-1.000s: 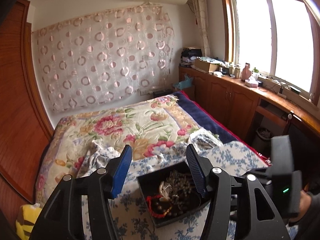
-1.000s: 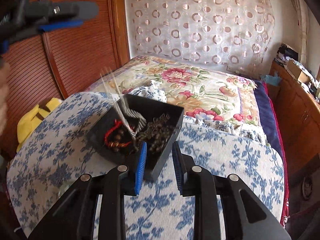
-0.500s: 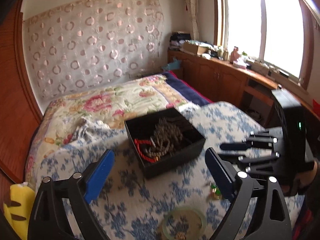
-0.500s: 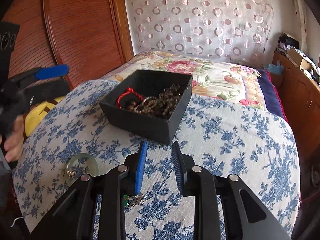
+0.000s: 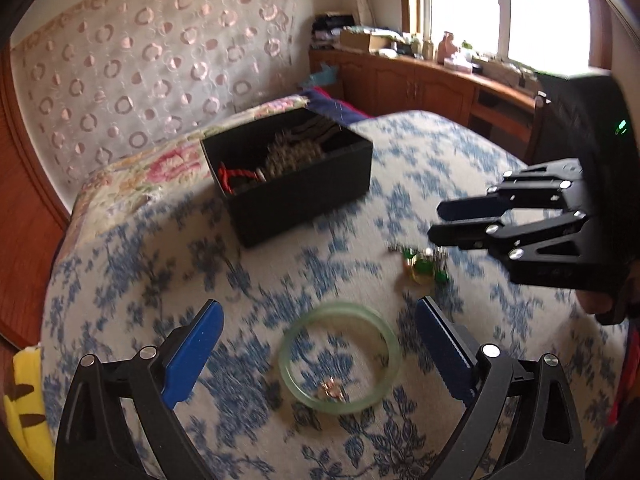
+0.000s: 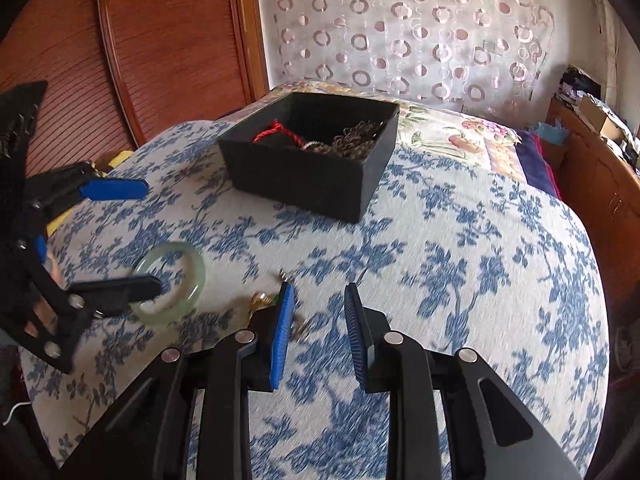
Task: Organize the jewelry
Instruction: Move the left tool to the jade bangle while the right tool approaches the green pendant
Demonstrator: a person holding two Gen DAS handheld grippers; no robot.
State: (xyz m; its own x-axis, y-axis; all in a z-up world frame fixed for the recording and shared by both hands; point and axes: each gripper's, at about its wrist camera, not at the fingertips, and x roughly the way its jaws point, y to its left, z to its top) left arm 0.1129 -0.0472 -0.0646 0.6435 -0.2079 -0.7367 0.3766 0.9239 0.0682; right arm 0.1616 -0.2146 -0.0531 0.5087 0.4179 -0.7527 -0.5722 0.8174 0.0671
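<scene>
In the left wrist view, the left gripper [image 5: 318, 350] is seen spread wide, with the green bangle [image 5: 339, 357] lying between and just ahead of its fingers and the black box [image 5: 288, 176] farther ahead. In the right wrist view, the right gripper [image 6: 318, 334] is seen parted and empty, the earrings [image 6: 266, 302] lying just beside its left finger. The pick-up step is judged in hand; lowering and closing on the bangle is called for next.

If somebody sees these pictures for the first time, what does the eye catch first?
Probably the black box full of tangled jewelry, at the far side of the blue-flowered cloth. Then the pale green bangle lying flat near the front, framed between the wide-open jaws of the left gripper.
</scene>
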